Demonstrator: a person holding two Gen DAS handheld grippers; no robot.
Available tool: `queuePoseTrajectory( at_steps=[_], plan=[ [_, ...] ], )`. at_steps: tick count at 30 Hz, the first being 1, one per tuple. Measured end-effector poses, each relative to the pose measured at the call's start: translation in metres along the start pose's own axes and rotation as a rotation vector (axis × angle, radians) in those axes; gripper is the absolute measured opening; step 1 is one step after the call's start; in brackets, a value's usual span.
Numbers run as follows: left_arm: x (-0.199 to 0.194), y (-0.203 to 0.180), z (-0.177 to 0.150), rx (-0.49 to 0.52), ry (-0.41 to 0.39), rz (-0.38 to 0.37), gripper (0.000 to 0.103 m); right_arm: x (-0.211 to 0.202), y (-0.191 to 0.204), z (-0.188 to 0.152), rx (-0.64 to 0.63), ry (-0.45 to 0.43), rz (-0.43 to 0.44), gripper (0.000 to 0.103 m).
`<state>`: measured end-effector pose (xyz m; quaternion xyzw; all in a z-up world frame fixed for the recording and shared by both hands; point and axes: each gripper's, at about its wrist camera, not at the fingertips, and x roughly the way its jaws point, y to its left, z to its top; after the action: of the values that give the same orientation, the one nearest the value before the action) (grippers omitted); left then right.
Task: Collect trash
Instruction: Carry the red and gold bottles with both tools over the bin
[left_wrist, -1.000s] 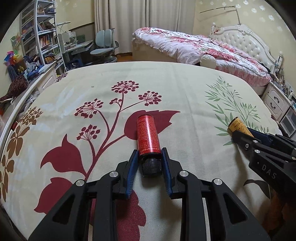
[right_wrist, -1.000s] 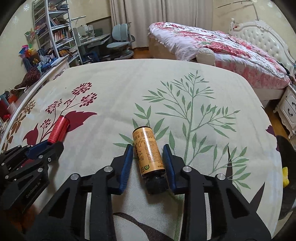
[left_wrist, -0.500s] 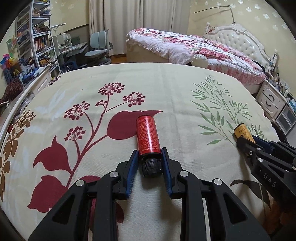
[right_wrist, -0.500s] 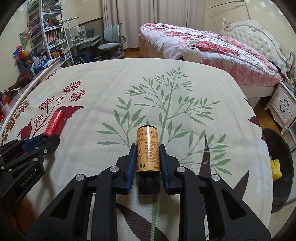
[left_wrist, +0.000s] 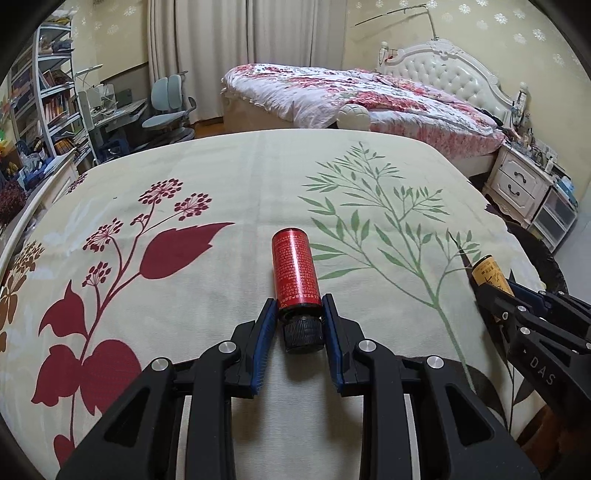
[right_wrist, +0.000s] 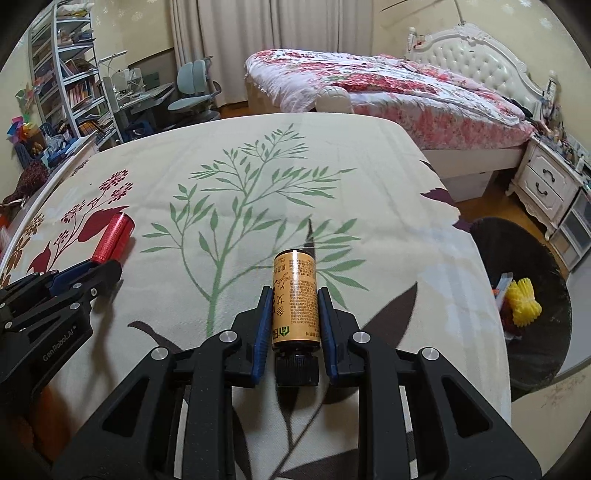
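Bottles sit clamped in both tools: left gripper (left_wrist: 298, 314) closed around red bottle (left_wrist: 294, 268), right gripper (right_wrist: 293, 314) around yellow bottle (right_wrist: 294, 298), above bedspread (left_wrist: 240, 184).

Carrying surface = bed w/ cream bedspread (left_wrist: 258, 177), printed w/ dark-red flower and leaf motifs on its left part and a green leafy branch on its right; brown leaf shapes near the front edge. Cloth lies fairly smooth, faint creases only. Red bottle (left_wrist: 294, 271) w/ black cap is on its side over the spread about mid-width, betw the red leaf print and the green branch; whether it rests on the cloth or is held just clear, can't tell. Yellow bottle (right_wrist: 294, 297), black cap, also on its side over the green branch print, nearer the right edge, well apart from the red one; same doubt about contact
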<state>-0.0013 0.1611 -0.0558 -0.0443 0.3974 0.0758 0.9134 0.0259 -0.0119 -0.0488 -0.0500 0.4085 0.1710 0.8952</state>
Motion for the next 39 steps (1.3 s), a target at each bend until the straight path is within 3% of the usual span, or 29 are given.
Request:
queuePoseTrajectory(
  at_steps=[17,28,39],
  plan=[
    [-0.003,-0.104,0.011,0.147,-0.036,-0.14,0.028,-0.042,-0.091,-0.008,0.157,-0.089,-0.118,0.024],
    [-0.004,-0.178,0.037,0.221,-0.105,-0.247,0.028,-0.055,-0.157,-0.007,0.254,-0.139,-0.25,0.024],
    [0.01,-0.239,0.055,0.287,-0.127,-0.291,0.028,-0.053,-0.213,-0.003,0.331,-0.157,-0.331,0.024]
  ],
)
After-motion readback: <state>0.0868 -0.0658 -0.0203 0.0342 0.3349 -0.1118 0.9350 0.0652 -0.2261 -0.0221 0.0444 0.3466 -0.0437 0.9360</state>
